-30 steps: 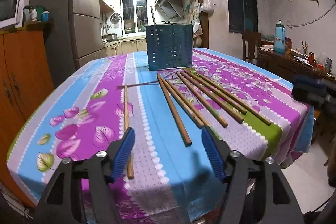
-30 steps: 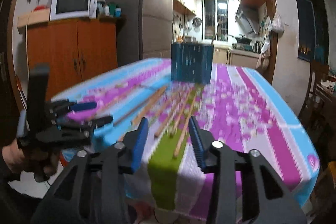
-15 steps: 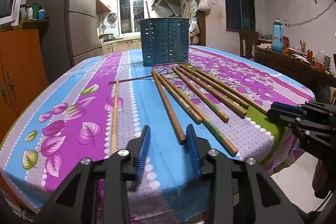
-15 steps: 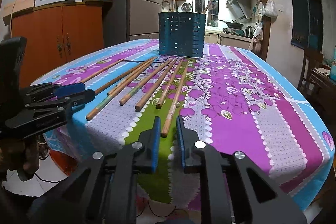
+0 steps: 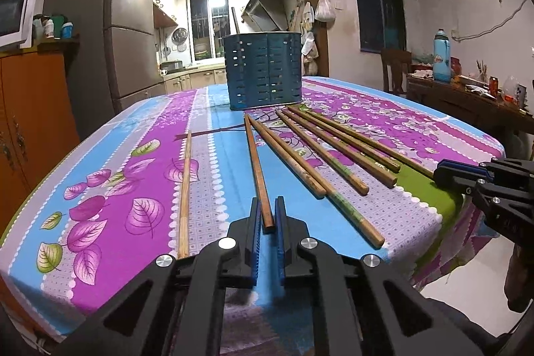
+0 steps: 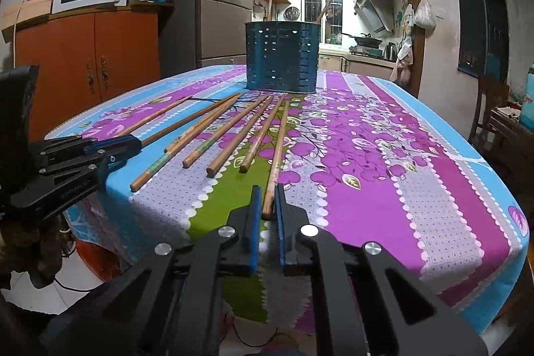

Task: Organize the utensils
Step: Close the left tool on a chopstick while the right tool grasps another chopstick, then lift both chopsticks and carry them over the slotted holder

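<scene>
Each hand-held gripper, left point(image 5: 267, 216) and right point(image 6: 267, 201), has just closed on a chopstick point(image 5: 256, 162); the blue holder point(image 6: 282, 57) holds several.

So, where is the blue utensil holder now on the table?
The blue utensil holder stands upright at the far end of the table, centred in both wrist views, just beyond the far tips of the fanned chopsticks, in front of the kitchen doorway.
</scene>
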{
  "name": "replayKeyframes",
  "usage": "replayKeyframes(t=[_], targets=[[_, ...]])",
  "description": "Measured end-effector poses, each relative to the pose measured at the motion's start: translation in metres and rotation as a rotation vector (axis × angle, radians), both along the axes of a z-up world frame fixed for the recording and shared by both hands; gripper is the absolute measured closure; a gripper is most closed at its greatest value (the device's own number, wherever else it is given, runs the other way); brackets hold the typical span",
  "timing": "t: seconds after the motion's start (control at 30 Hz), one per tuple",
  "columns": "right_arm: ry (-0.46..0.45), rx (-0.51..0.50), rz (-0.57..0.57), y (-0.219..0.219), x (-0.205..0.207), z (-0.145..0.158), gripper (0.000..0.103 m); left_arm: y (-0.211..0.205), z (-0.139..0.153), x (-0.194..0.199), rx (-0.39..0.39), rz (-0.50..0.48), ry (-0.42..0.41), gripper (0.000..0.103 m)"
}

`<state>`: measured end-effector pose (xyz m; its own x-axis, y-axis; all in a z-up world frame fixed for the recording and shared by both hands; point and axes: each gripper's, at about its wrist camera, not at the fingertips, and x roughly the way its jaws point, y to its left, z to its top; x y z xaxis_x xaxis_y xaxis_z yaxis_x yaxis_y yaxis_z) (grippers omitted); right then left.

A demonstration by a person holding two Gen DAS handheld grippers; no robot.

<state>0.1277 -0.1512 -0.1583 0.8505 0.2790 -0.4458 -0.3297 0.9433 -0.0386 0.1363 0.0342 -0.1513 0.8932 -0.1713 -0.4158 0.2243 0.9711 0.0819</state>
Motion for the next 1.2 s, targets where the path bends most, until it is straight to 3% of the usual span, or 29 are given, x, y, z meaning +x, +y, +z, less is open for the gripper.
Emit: replayKeyframes(t=[0.87,1.2], targets=[[-0.026,0.028,-0.01,-0.003,-0.004,-0.002,0.097,-0.003,-0.008,0.0,-0.024,0.032,-0.056,0.093],[-0.069,0.049,-0.028,-0.015,-0.01,0.018,0.098,0.002,0.01,-0.009,-0.045,0.04,-0.081,0.095]])
